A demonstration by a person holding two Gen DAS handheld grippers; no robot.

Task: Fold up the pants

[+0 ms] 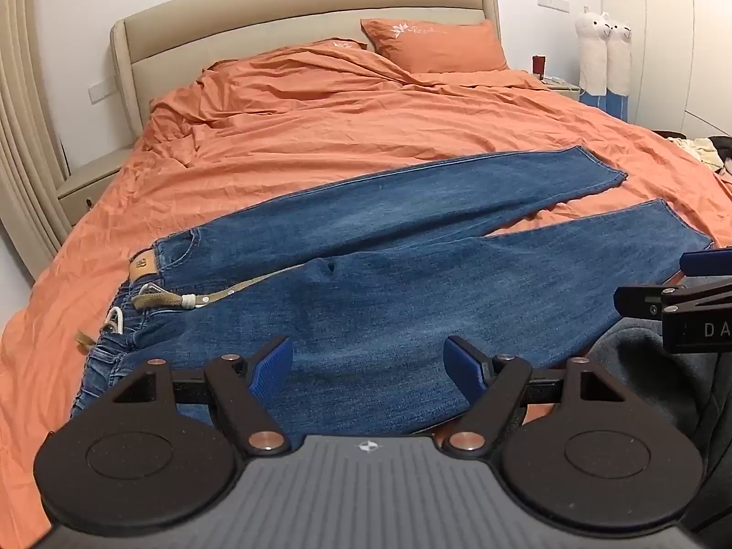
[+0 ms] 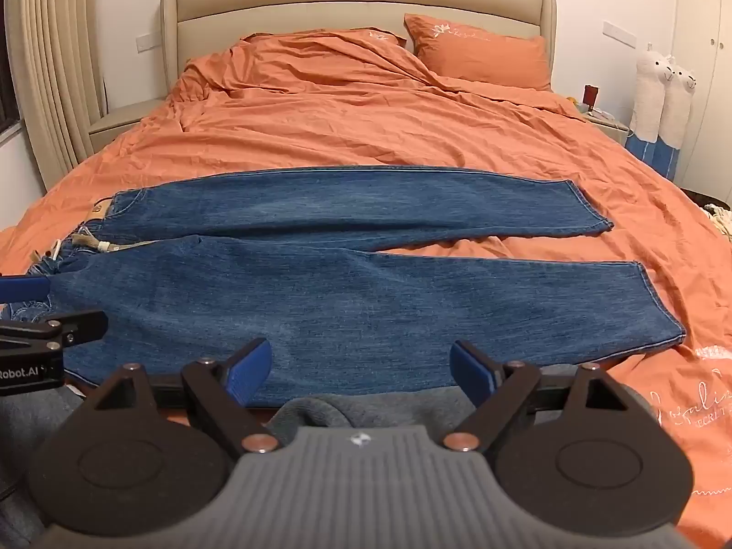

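Blue jeans (image 1: 375,283) lie flat across the orange bed, waistband and a tan belt (image 1: 183,297) at the left, both legs spread apart toward the right. They also show in the right wrist view (image 2: 347,288). My left gripper (image 1: 368,368) is open and empty, hovering over the near edge of the jeans by the hip. My right gripper (image 2: 359,368) is open and empty over the near leg's edge. The right gripper shows at the right edge of the left wrist view (image 1: 686,293). The left gripper shows at the left edge of the right wrist view (image 2: 45,315).
An orange duvet (image 2: 366,128) covers the bed, with a pillow (image 2: 480,52) and beige headboard (image 2: 357,4) at the back. Nightstands stand on both sides. Two white plush llamas (image 2: 665,91) lean at the right wall. Grey fabric (image 2: 329,407) lies under my grippers.
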